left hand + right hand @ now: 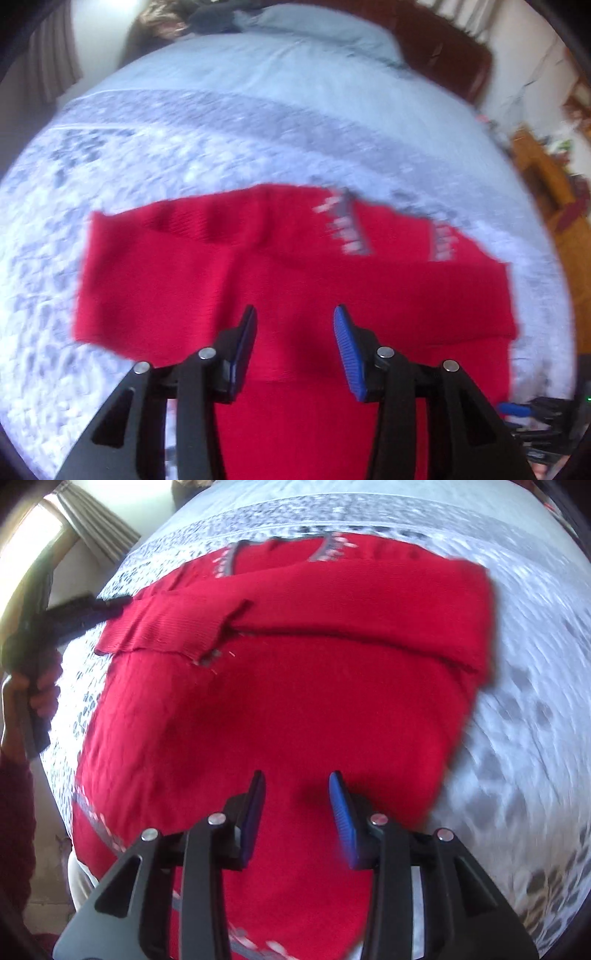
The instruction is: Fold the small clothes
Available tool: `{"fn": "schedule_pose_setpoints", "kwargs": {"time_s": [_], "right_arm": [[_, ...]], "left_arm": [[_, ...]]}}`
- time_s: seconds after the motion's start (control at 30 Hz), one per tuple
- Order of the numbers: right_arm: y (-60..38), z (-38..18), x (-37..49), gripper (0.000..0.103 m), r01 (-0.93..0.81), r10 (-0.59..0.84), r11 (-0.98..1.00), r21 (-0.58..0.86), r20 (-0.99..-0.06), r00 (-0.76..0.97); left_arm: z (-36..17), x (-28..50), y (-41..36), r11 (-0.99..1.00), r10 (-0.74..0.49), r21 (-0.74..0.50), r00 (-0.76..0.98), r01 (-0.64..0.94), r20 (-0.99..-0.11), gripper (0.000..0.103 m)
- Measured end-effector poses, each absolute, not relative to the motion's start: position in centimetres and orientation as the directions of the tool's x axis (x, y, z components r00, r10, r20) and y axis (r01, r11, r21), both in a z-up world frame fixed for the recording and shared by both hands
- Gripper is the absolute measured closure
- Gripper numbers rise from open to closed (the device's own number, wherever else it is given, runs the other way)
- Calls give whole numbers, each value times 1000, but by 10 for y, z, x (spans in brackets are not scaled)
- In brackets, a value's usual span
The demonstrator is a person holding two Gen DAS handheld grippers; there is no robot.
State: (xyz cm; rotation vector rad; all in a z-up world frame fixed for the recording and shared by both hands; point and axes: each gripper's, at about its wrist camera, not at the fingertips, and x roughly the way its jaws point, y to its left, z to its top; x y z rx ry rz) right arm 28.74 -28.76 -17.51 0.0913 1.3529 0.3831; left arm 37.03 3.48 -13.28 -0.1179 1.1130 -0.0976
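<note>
Both tongs (294, 314) (297, 779) agape, hovering above red sweater (295, 701).

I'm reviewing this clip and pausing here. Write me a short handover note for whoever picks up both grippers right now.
Left gripper: open, holding nothing, above the red sweater.
Right gripper: open, holding nothing, above the sweater body.
Things: the sweater lies on the patterned bedspread, lower part hanging over the bed edge towards you.
Done: both sleeves lie folded across the chest; one cuff overlaps the other sleeve.
Left: the body is not yet folded; probably grip the hem corners and bring the hem up to the collar, then smooth it. Both views are motion-blurred, so check the edges before gripping.
</note>
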Motion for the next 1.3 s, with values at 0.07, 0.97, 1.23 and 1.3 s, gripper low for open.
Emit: {"fn": "schedule_pose_setpoints", "kwargs": {"time_s": [0.07,0.97,1.23,1.3], "right_arm": [[-266,-175,304,66,-233,313,933,274,-938,150],[-219,-121,419,99,-257,479,866,429,-858,182],[-345,-112,402,99,-156,279,957,245,-924,262],[-369,-126,397,99,-114,251,967,229,-936,248]], "left_arm": [[-145,376,43,998,-44,-54,410,-14,-911,59],[-127,390,139,959,-162,-255,500,-124,-851,51],[-139,407,92,984,-123,-169,458,-61,-880,48],[-151,411,76,990,-96,-130,434,-50,-896,48]]}}
